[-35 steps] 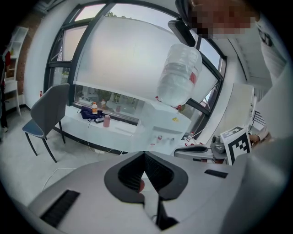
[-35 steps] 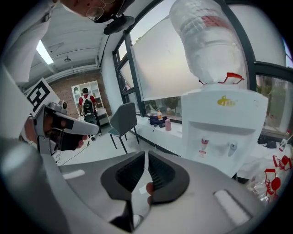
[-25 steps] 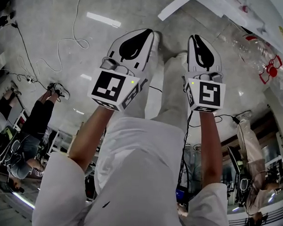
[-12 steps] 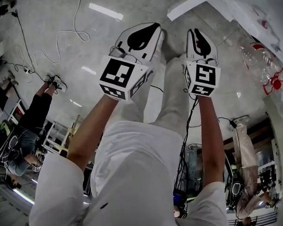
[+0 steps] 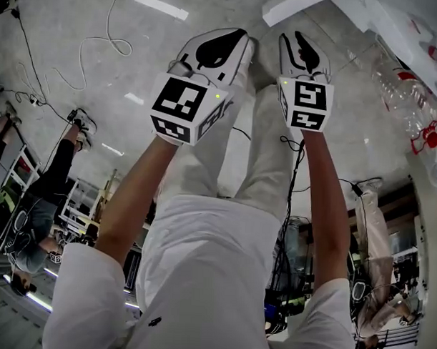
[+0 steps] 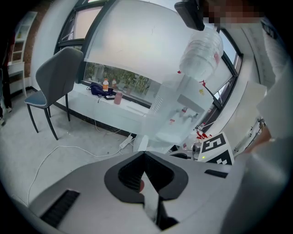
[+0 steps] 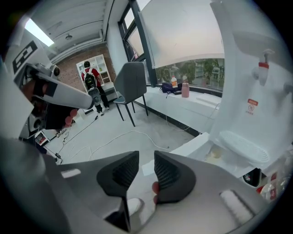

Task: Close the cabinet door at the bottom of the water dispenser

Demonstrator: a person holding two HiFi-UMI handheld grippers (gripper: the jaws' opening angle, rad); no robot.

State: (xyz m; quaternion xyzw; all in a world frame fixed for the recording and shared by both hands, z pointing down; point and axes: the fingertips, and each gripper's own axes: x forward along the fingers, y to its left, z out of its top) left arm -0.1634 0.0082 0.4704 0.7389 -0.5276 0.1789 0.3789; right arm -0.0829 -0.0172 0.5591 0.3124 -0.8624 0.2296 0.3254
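Note:
The white water dispenser (image 7: 256,96) carries red taps (image 7: 262,66) and an upturned bottle (image 6: 201,55). Low at its foot a white panel (image 7: 194,144) juts out over the floor; it looks like the open cabinet door (image 5: 296,5). My left gripper (image 5: 217,45) hangs above the floor with its jaws shut (image 6: 144,154) and nothing in them. Beside it my right gripper (image 5: 300,46) is nearer the dispenser. Its jaws (image 7: 146,155) have just been opening and stand apart, with only floor between them. Neither gripper touches the panel.
A grey chair (image 7: 130,84) stands by the window sill, where small bottles (image 6: 112,96) sit. A white cable (image 5: 101,41) loops over the floor. People (image 7: 89,80) stand farther back in the room. My own legs (image 5: 226,156) fill the middle of the head view.
Both grippers have sunk toward the floor, sliding toward the top of the head view. The right jaws have parted. The left jaws stay shut.

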